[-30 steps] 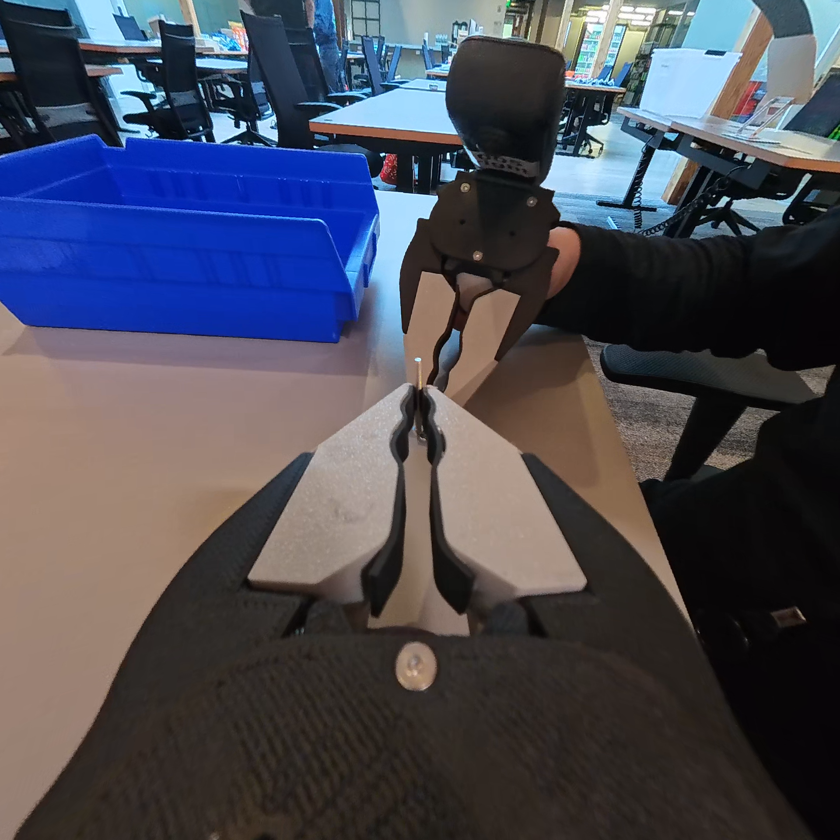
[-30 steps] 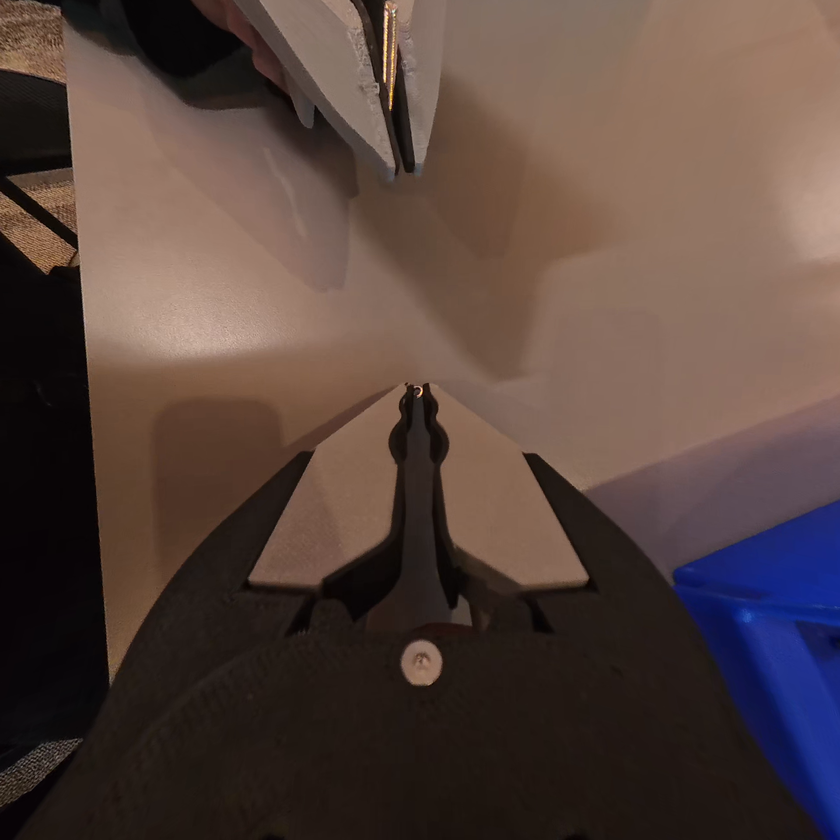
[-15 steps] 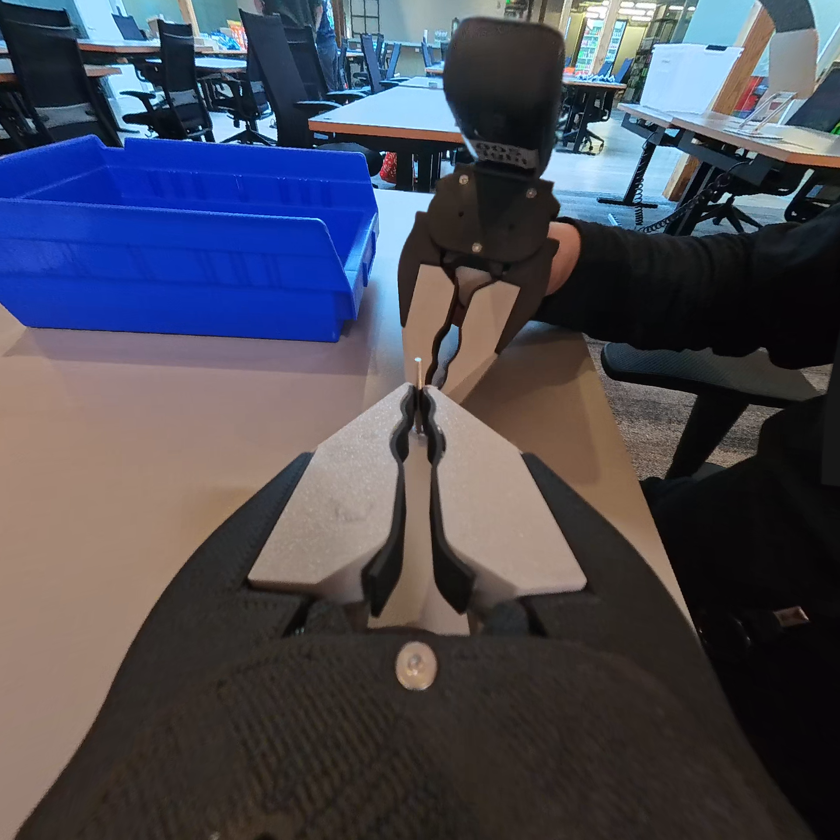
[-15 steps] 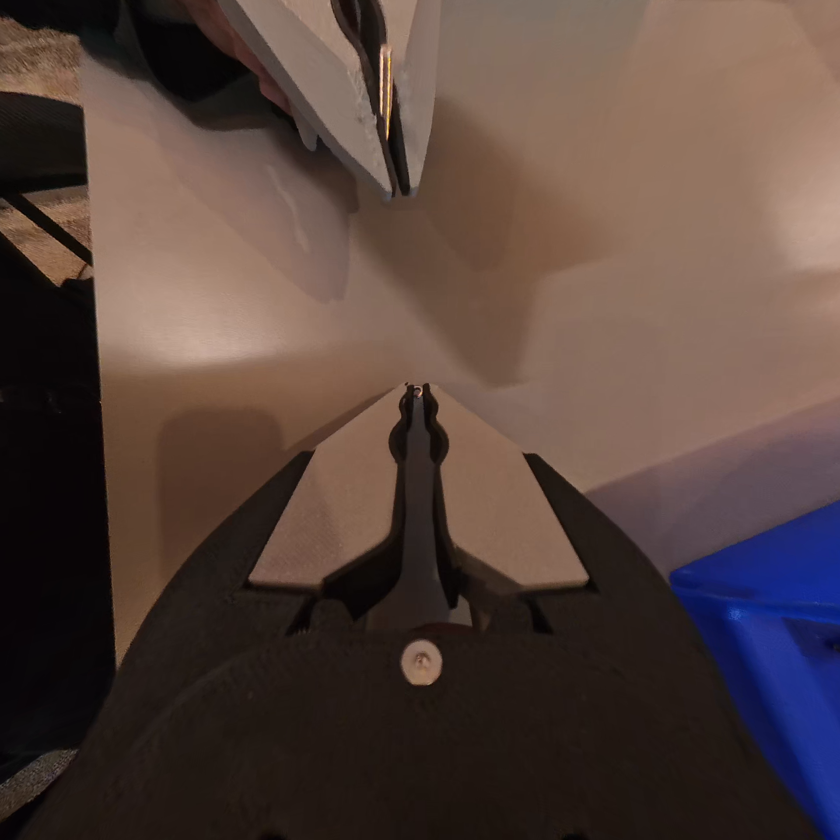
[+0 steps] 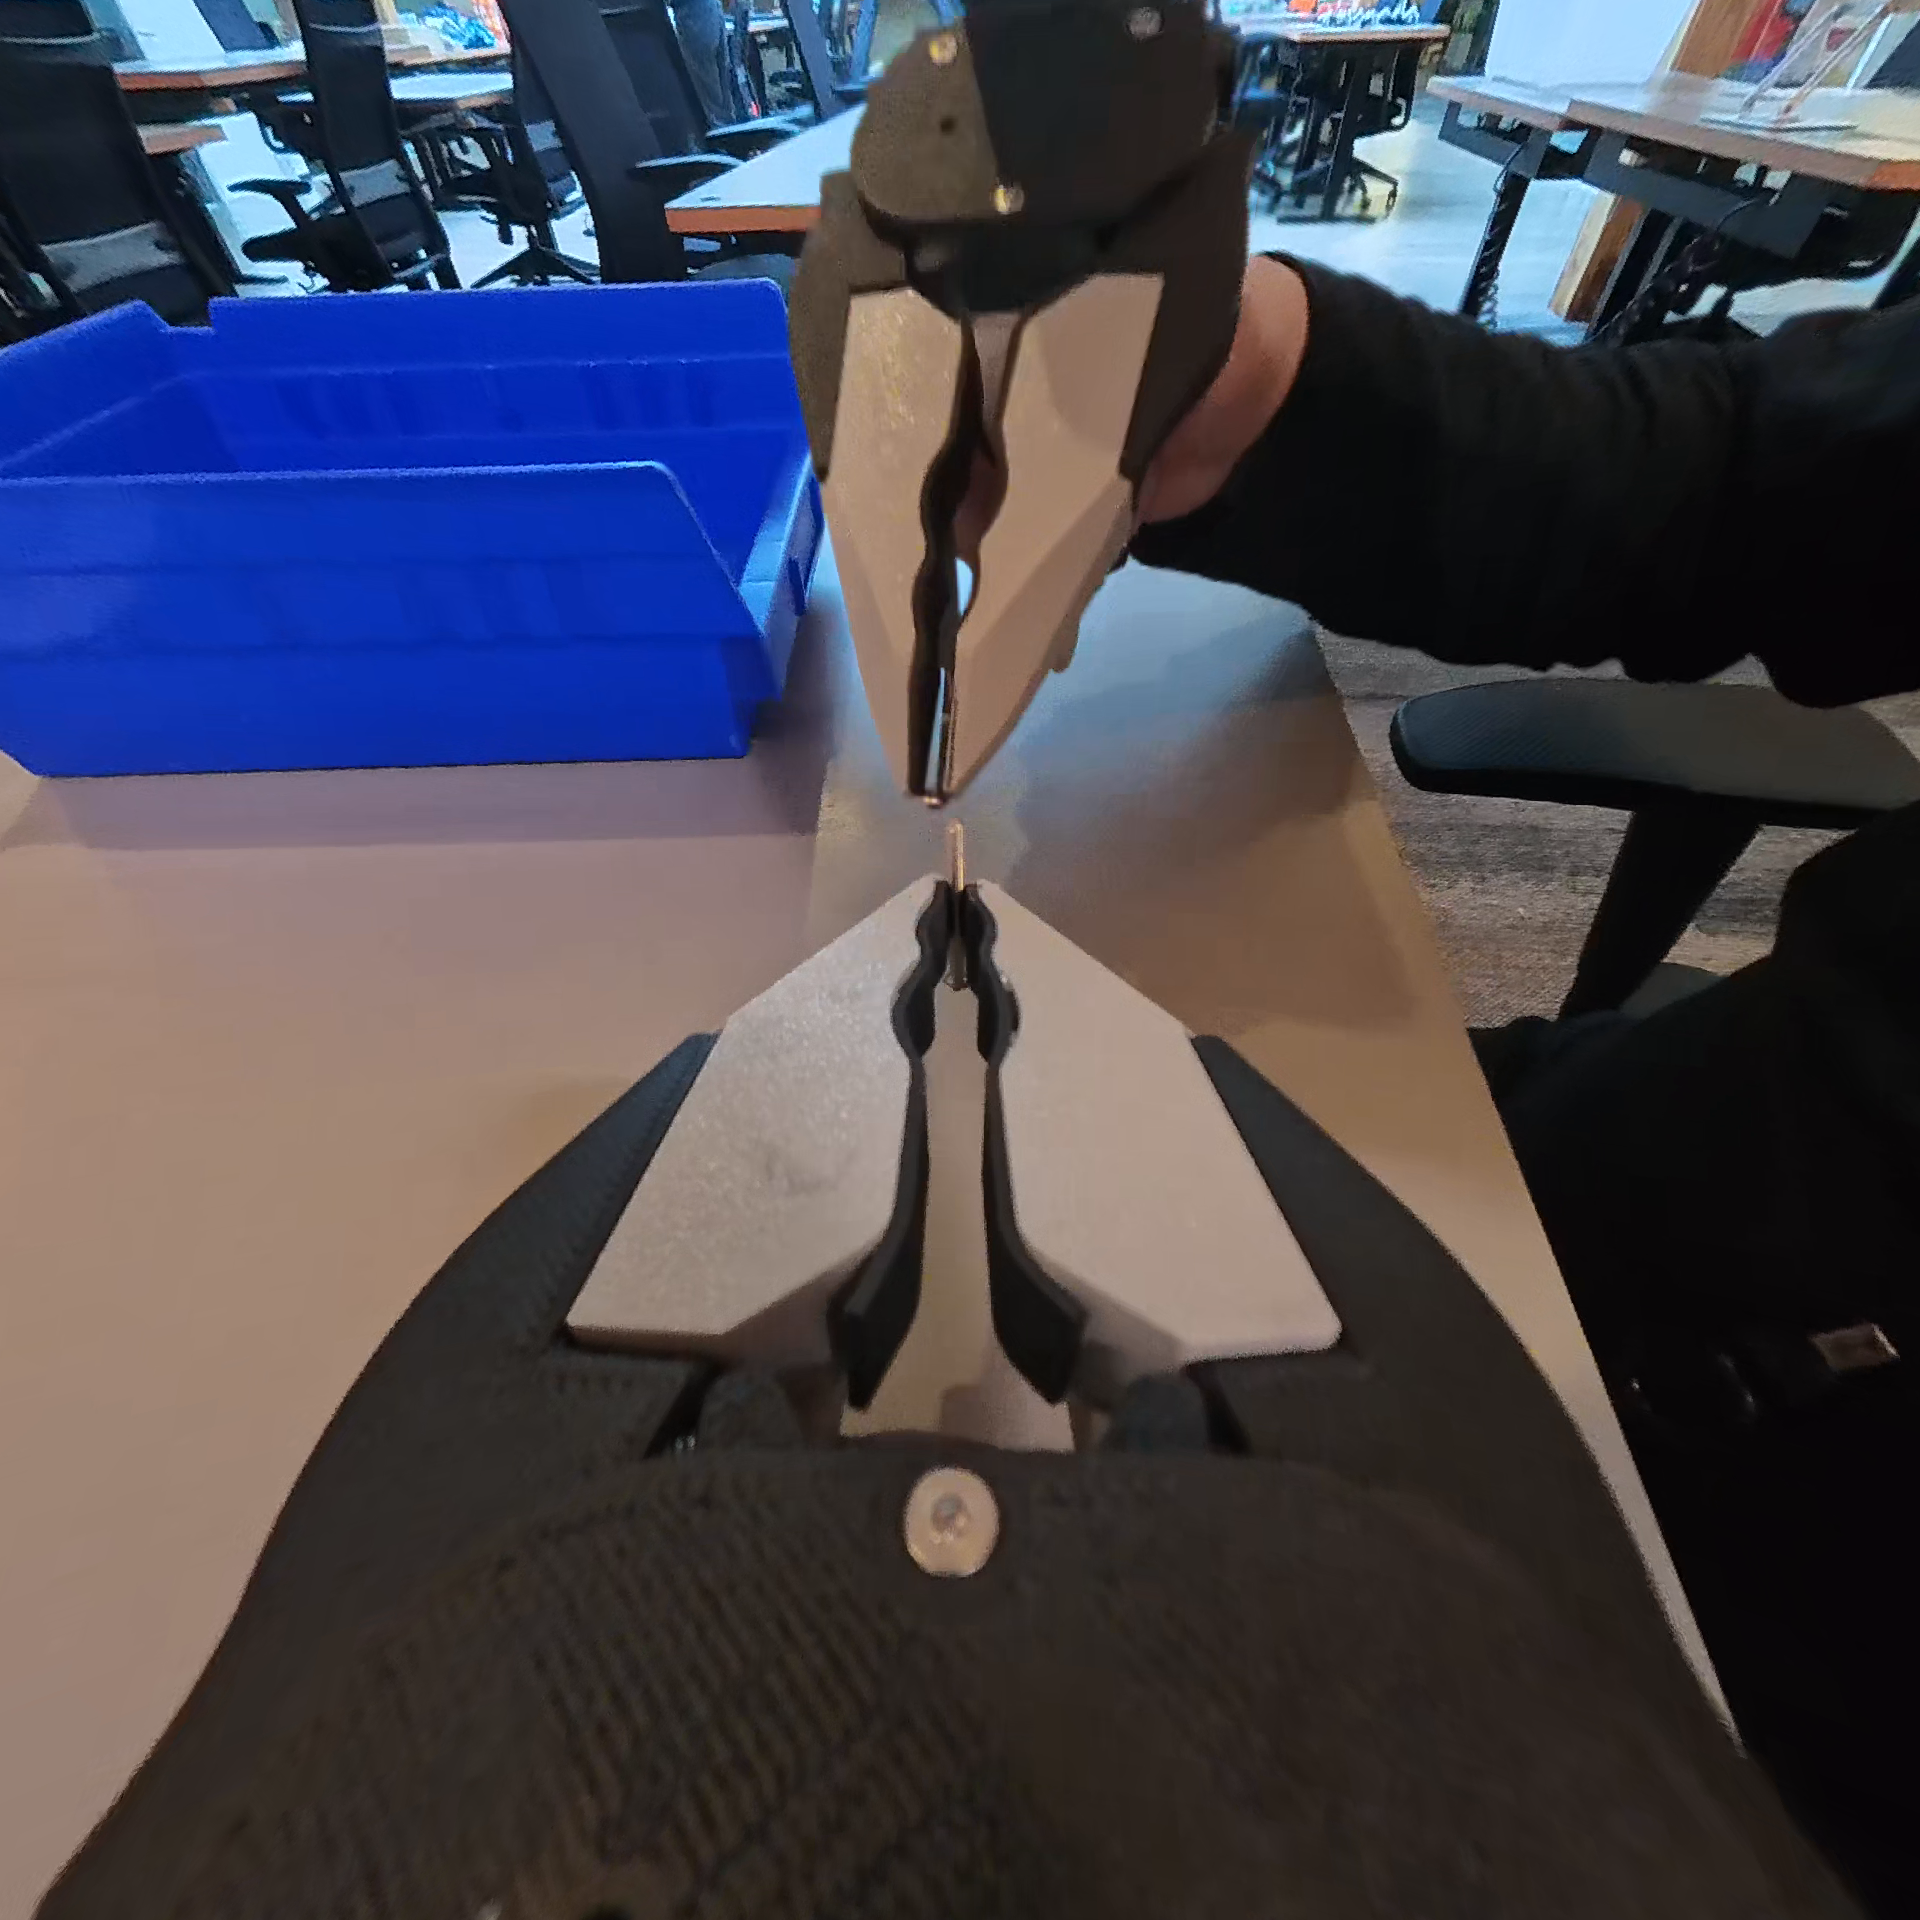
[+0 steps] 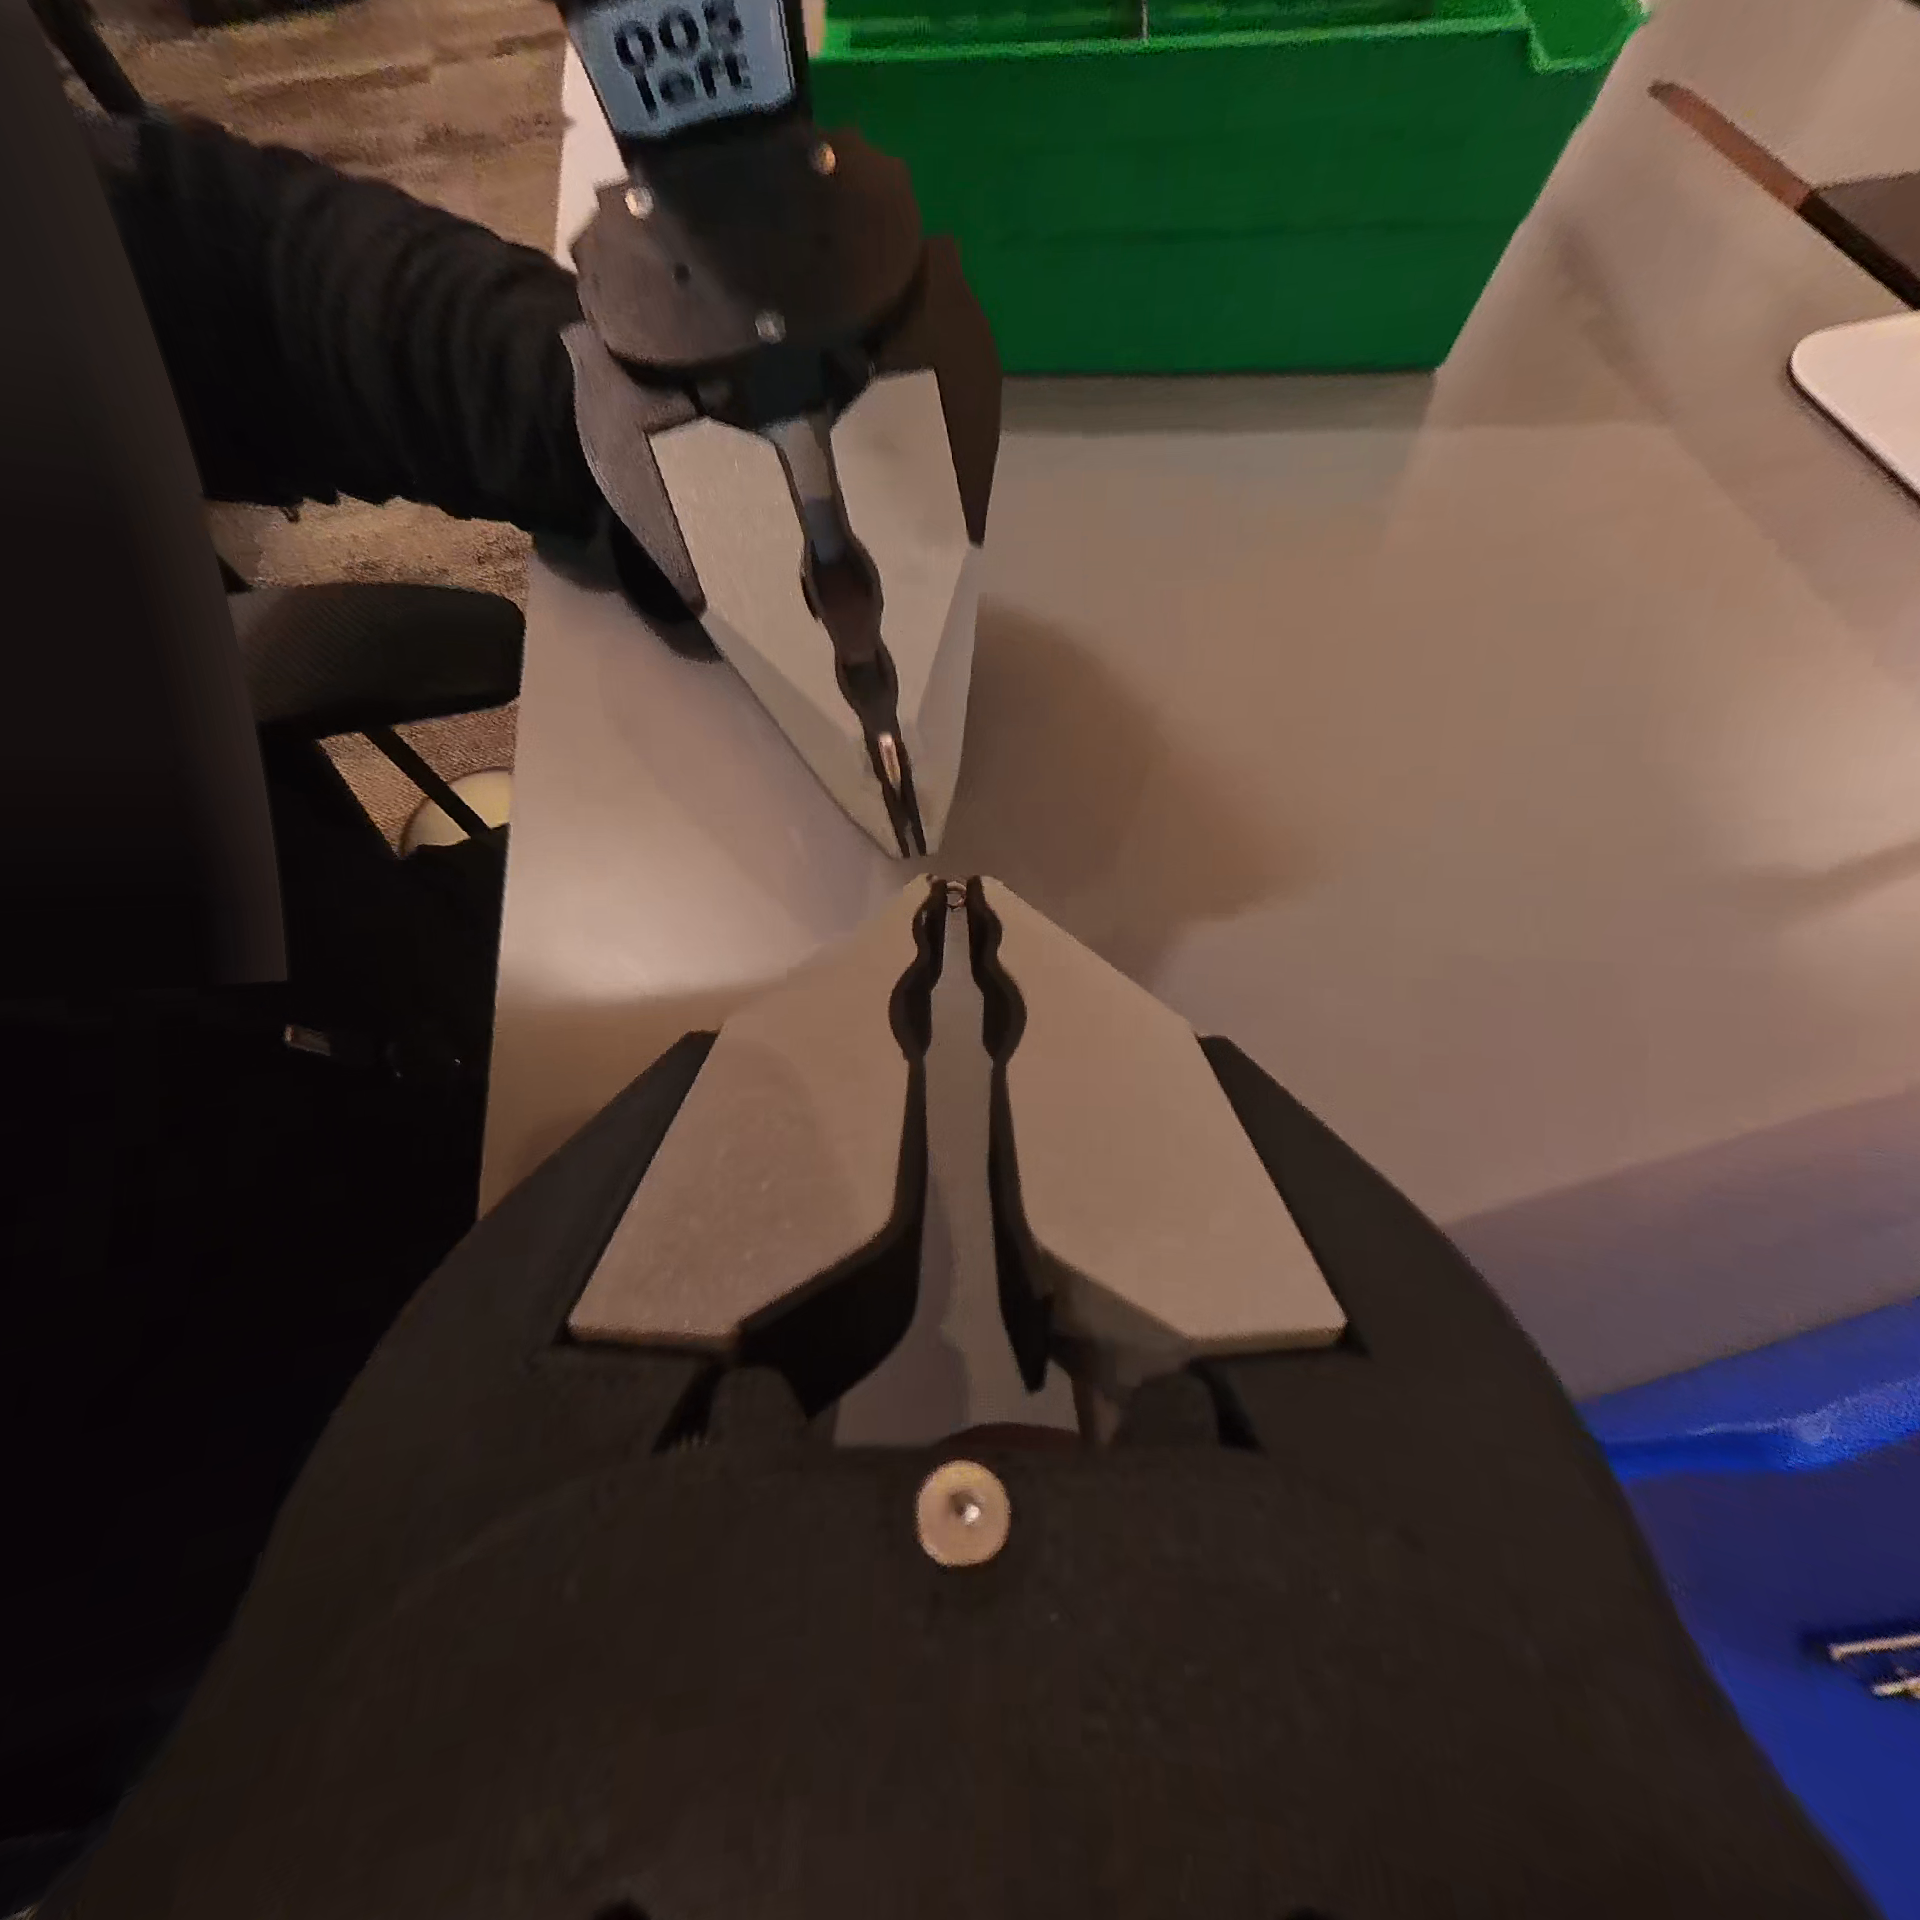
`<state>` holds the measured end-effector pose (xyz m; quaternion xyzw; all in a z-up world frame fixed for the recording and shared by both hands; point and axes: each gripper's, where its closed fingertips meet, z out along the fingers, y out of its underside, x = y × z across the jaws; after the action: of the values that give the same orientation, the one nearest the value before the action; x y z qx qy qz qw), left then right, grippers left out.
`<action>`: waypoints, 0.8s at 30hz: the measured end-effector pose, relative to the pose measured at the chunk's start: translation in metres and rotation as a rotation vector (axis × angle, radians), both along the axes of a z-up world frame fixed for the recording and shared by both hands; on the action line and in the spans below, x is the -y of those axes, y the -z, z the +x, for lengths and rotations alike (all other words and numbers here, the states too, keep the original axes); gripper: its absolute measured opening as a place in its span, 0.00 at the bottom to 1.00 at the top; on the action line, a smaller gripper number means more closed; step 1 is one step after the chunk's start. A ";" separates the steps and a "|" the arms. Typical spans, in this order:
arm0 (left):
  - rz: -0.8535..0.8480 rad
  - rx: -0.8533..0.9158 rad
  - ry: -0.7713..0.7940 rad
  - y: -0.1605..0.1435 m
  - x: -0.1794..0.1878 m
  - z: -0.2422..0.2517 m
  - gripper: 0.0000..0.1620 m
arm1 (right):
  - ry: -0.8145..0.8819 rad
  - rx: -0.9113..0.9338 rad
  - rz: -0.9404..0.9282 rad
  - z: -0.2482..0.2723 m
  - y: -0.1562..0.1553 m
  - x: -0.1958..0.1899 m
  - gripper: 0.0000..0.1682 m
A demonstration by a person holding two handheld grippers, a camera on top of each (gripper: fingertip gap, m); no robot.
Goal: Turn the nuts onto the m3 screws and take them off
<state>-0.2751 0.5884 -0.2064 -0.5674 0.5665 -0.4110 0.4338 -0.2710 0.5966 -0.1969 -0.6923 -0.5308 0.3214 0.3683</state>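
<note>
My left gripper [image 5: 956, 896] is shut on a thin silver m3 screw [image 5: 955, 854], whose shaft sticks out past the fingertips. My right gripper [image 6: 952, 885] is shut on a small metal nut [image 6: 950, 886] held at its very tips. In the left wrist view the right gripper [image 5: 933, 792] points down at the screw tip with a small gap between nut and screw. In the right wrist view the left gripper [image 6: 906, 844] comes in from the upper left, its screw [image 6: 889, 756] seen between its fingers, tip to tip with mine.
A blue bin [image 5: 395, 520] stands on the table [image 5: 312, 1039] to the left in the left wrist view; its corner shows in the right wrist view [image 6: 1766, 1538]. A green bin [image 6: 1195, 187] stands at the far side. A person's black sleeves and an office chair [image 5: 1662, 748] are beside the table edge. My left and right fingertips are right by each other.
Both grippers have tilted up from facing the table to facing each other. The right gripper with the nut has come closer to the screw tip, nearly in line with it.
</note>
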 end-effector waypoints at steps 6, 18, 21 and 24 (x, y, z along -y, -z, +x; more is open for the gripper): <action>0.003 0.005 -0.002 -0.001 0.000 0.000 0.00 | -0.069 -0.027 -0.018 -0.012 -0.020 0.001 0.00; -0.070 0.046 0.006 -0.006 -0.001 -0.001 0.00 | -0.145 0.031 -0.040 -0.025 -0.024 0.003 0.01; -0.067 0.045 0.005 -0.006 -0.001 -0.001 0.00 | -0.149 0.031 -0.043 -0.026 -0.025 0.003 0.00; -0.071 0.048 0.003 -0.007 -0.001 -0.001 0.00 | -0.151 0.035 -0.042 -0.027 -0.025 0.004 0.01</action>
<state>-0.2762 0.5895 -0.1996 -0.5715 0.5420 -0.4449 0.4262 -0.2978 0.5929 -0.1722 -0.6632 -0.5810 0.3474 0.3191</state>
